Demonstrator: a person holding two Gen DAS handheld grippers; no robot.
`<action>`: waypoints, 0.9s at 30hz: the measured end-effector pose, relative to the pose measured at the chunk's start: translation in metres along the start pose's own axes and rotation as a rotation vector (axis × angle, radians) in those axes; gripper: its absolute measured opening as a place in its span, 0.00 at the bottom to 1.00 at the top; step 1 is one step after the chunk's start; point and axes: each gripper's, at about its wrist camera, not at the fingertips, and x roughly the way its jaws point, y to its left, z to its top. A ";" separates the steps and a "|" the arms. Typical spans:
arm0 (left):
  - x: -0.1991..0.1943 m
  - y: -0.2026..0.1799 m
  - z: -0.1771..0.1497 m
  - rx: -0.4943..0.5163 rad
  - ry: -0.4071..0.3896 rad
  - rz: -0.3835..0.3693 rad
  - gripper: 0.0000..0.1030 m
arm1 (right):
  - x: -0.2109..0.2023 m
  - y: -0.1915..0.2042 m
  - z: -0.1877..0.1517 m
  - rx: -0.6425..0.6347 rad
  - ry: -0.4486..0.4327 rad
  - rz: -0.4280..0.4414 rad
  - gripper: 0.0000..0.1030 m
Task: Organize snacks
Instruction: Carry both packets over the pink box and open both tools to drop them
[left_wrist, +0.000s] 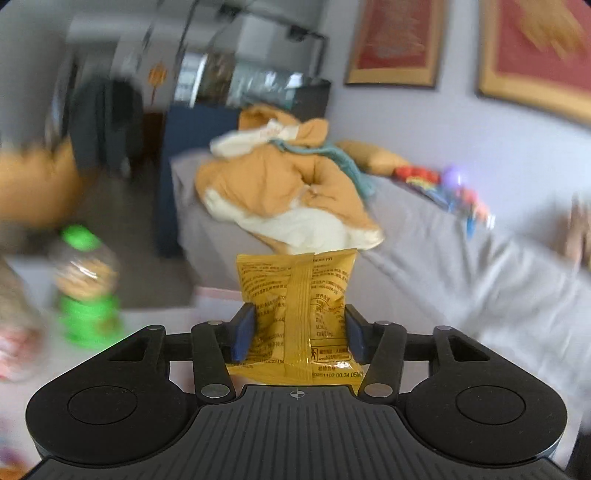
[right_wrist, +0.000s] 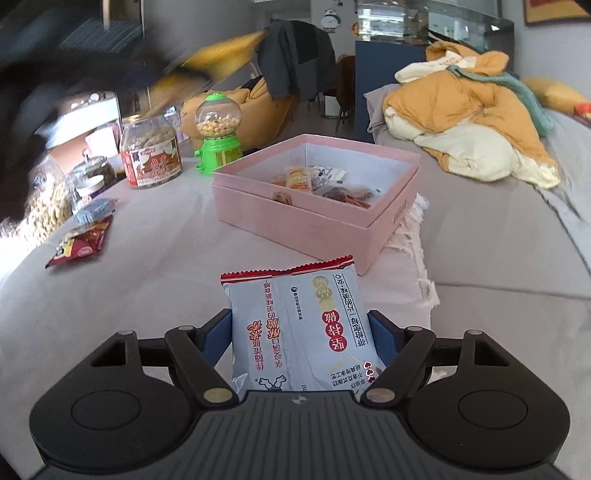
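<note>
Two snack packets held, one per gripper. Left gripper (left_wrist: 299, 334) clamped on a yellow snack packet (left_wrist: 295, 295), blue pads (left_wrist: 243, 332) pressing its sides, packet upright and raised clear of the grey surface. Right gripper (right_wrist: 301, 339) likewise closed on a pale grey snack packet (right_wrist: 295, 328) with a red serrated top edge, printed text upside down. Just beyond, an open pink box (right_wrist: 314, 218) on the grey surface, several small wrapped snacks (right_wrist: 317, 184) inside. To the left, a dark red snack packet (right_wrist: 79, 245) lying loose, near a jar of nuts (right_wrist: 151, 155) and a green gumball dispenser (right_wrist: 218, 136). Behind, an orange and cream jacket (right_wrist: 469, 125) in a heap.
</note>
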 end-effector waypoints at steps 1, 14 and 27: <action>0.024 0.005 0.003 -0.049 0.046 -0.014 0.56 | 0.000 -0.001 -0.002 0.011 0.002 0.004 0.75; -0.041 0.057 -0.060 -0.181 0.039 -0.034 0.52 | -0.012 -0.030 0.019 0.072 -0.041 -0.019 0.75; -0.143 0.163 -0.105 -0.365 -0.040 0.279 0.52 | 0.054 -0.043 0.175 0.165 -0.051 -0.094 0.80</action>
